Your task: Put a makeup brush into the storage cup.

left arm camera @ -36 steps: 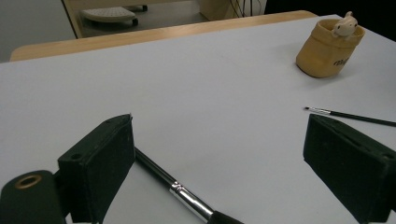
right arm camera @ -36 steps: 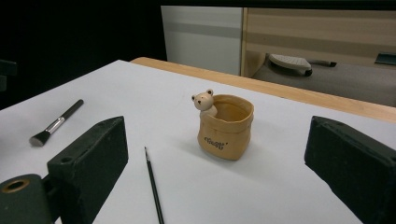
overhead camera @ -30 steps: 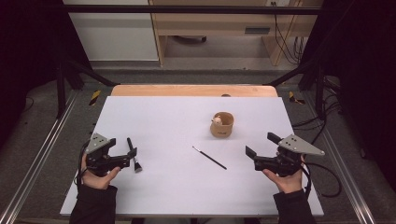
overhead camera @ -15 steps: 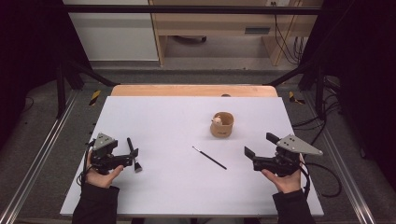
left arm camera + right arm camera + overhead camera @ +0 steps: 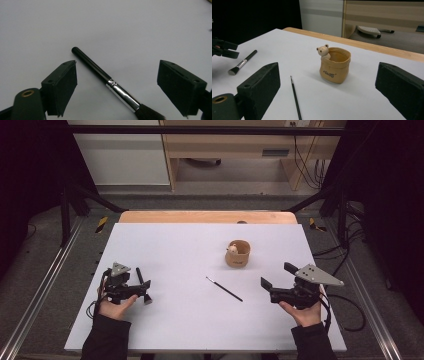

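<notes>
A: Start at the near edge of the tabletop [image 5: 200,330]. What are the hands doing?

B: Near the near-left corner, the left gripper [image 5: 145,292] sits low over a makeup brush [image 5: 110,82]. Its jaws stand wide on either side of the brush and have just been closing a little, but the pads are clear of it; nothing is gripped. The brush lies flat on the white surface between them.

A: How does the brush lie?

B: In the left gripper view its black handle end points away, the silver ferrule sits between the jaws, and the dark bristles are nearest the camera. In the high view it lies by the left edge, handle toward the far side.

A: And the other hand?

B: The right gripper [image 5: 275,282] is held near the right edge, level with the left one. Its jaws are spread wide and hold nothing; they point toward the middle of the tabletop.

A: What lies beyond them?

B: Between the two grippers, about mid-table, a thin black paintbrush [image 5: 224,288] lies at a slant, well apart from both. Farther off, right of centre, stands a small tan pouch-shaped pot [image 5: 335,65] with a little bear figure [image 5: 323,51] peeking over its rim. It is upright. A wooden strip [image 5: 207,216] runs along the far edge.
</notes>
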Action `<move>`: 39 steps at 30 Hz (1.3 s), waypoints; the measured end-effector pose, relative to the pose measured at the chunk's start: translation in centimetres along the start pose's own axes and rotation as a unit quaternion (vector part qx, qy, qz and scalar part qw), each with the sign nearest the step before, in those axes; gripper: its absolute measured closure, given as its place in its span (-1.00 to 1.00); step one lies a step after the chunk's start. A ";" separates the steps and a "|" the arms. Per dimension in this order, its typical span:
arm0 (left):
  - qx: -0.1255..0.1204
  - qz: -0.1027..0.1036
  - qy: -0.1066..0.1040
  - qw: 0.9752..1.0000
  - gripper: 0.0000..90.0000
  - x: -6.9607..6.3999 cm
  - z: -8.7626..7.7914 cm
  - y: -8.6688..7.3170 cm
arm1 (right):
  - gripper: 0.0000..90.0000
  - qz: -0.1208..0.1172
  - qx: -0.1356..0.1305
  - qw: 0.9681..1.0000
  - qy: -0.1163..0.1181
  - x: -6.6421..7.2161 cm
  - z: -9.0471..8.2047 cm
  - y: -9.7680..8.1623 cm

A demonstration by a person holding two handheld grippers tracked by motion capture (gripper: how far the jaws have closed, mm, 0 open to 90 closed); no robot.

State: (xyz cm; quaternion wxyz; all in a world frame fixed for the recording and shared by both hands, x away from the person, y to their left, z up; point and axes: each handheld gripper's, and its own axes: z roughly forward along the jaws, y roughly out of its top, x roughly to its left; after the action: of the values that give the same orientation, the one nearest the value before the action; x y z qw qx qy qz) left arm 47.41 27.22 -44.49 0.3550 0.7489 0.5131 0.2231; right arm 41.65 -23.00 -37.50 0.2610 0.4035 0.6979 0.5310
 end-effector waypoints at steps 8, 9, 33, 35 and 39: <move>0.030 0.006 0.024 0.999 -0.52 -0.1 1.5 -0.2 | -0.86 0.000 0.002 1.000 0.000 0.0 0.1 0.0; 0.030 0.005 0.024 0.999 -0.51 -0.1 1.7 -0.2 | -0.86 0.000 0.003 1.000 0.000 0.0 0.1 0.0; 0.075 -0.004 0.035 0.997 0.07 -0.3 2.9 -0.8 | -0.86 0.001 0.002 1.000 -0.001 0.0 0.1 -0.1; 0.075 -0.006 0.036 0.996 0.14 -0.3 2.8 -0.8 | -0.86 0.002 0.003 1.000 -0.001 0.0 0.1 -0.1; 0.079 -0.005 0.033 0.996 0.23 -0.4 2.7 -0.8 | -0.86 0.002 0.003 1.000 -0.001 0.0 0.1 -0.1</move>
State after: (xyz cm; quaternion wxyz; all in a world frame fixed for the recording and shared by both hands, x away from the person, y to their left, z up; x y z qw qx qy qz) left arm 48.68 26.24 -46.88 0.2790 0.7643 0.5441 0.2049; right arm 41.70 -22.91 -37.65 0.2590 0.4064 0.6986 0.5289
